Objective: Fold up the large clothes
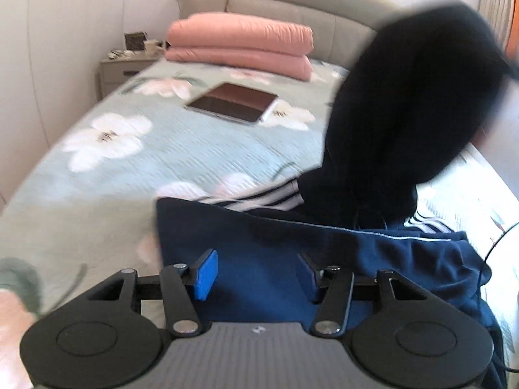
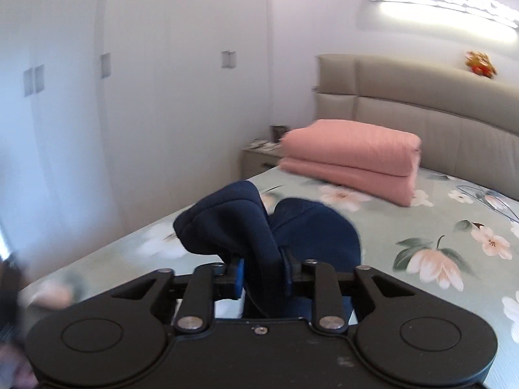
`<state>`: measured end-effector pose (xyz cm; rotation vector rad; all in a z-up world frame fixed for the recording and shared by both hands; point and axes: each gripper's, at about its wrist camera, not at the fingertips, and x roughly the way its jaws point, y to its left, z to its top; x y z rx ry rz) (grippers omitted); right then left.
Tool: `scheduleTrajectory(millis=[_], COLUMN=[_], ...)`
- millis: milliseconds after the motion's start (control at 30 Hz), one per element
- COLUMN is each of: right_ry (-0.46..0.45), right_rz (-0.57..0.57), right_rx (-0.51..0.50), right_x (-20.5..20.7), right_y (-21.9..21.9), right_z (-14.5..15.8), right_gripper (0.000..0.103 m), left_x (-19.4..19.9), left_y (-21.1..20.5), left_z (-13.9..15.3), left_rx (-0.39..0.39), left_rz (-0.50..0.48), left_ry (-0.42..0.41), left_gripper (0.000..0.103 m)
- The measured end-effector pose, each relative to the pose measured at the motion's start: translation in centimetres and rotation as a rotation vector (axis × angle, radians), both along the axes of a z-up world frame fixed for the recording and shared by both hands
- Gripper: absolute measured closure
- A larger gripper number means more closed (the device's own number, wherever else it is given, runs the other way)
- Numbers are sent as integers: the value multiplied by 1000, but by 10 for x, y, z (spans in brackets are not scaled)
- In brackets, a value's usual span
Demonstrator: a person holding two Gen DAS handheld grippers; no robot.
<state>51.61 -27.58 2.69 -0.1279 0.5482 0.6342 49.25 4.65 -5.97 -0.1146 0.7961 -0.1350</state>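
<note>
Your left tool (image 1: 256, 274) sits closest, its blue pads (image 1: 206, 274) spread wide apart with nothing between them, hovering just above navy fabric. That fabric is the garment (image 1: 292, 246), a dark blue track-style piece with white stripes (image 1: 259, 196) along one edge, lying on the near part of the bed (image 1: 162, 149). Part of it rises in a dark, blurred mass toward the upper right of the left view, lifted clear of the quilt.

Your right tool (image 2: 264, 272) is closed tight on a bunched fold of the same garment (image 2: 233, 223); the soft, thick cloth bulges up above the fingers in rounded lobes.

You are working over a bed with a pale green quilted cover printed with large white and pink flowers, its stitching showing as fine ribs. A pink duvet (image 1: 240, 43), folded into two puffy layers, lies near the padded beige headboard (image 1: 292, 3). A flat dark tablet (image 1: 233, 102) with a pale rim rests on the cover between the duvet and the garment, well apart from both. A small red and yellow toy (image 2: 481, 63) sits on top of the headboard. Beside the bed stands a nightstand (image 1: 123, 71) with small items too blurred to name, and white wardrobe doors (image 2: 129, 97) run along the wall.
</note>
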Motion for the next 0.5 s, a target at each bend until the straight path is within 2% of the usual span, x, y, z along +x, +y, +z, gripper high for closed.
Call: scheduleTrajectory(millis=[33, 67, 133, 200, 233, 367, 433, 500], right_ry=[61, 111, 211, 358, 396, 410, 373, 339], right_rz=[59, 99, 128, 124, 107, -18, -96, -205], right_rx=[-39, -87, -172, -177, -171, -127, -70, -31], right_x=[-22, -45, -83, -106, -116, -133, -126, -115], right_y=[3, 5, 3, -5, -10, -19, -18, -17], right_z=[-2, -8, -23, -39, -43, -54, -64, -76], right_gripper=[29, 23, 26, 26, 26, 26, 35, 72], left_x=[-5, -11, -20, -28, -31, -31, -27, -23], left_y=[5, 10, 18, 21, 20, -2, -21, -44], left_z=[5, 10, 19, 25, 28, 31, 27, 25], left_rx=[-7, -18, -45, -72, -87, -169, -223, -261], left_rz=[8, 16, 28, 32, 28, -42, -96, -150], left_ry=[-2, -3, -4, -6, -8, -11, 0, 3], left_gripper=[47, 47, 47, 47, 47, 47, 47, 47])
